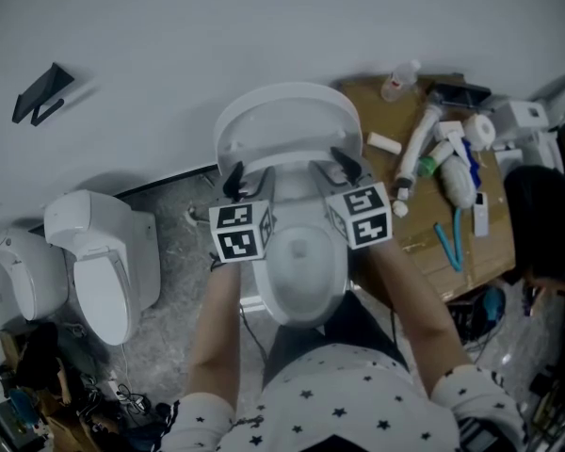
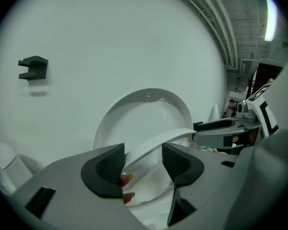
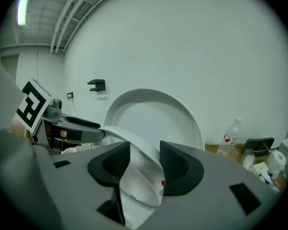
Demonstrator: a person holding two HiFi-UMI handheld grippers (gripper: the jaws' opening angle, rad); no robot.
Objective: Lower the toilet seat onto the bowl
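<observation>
The toilet stands against the far wall (image 1: 264, 26), its lid (image 1: 287, 102) upright and leaning on the wall, and the bowl (image 1: 306, 281) open below. The seat (image 2: 153, 145) is partway between lid and bowl, tilted, with its rim crossing from one gripper to the other. The left gripper (image 2: 143, 162) is at the seat's left side. Its jaws are set wide and closed on the rim, which lies against the left pad and meets the tip of the right one. The right gripper (image 3: 145, 163) is at the seat's right side, its jaws likewise wide and gripping the rim, which fills the gap between the pads. Beneath the seat, the room down to the bowl's rim is open. To the left, a strip of floor (image 1: 174, 281) separates the bowl from a second toilet (image 1: 99, 262), leaving the left arm free room. To the right it is tighter: the counter (image 1: 424, 238) has its left edge just beside the bowl, and the right forearm runs along that edge. The counter carries loose things, among them a bottle (image 1: 400, 81) at its far corner by the wall. A black bracket (image 1: 40, 92) juts from the wall, well to the left of the lid.
</observation>
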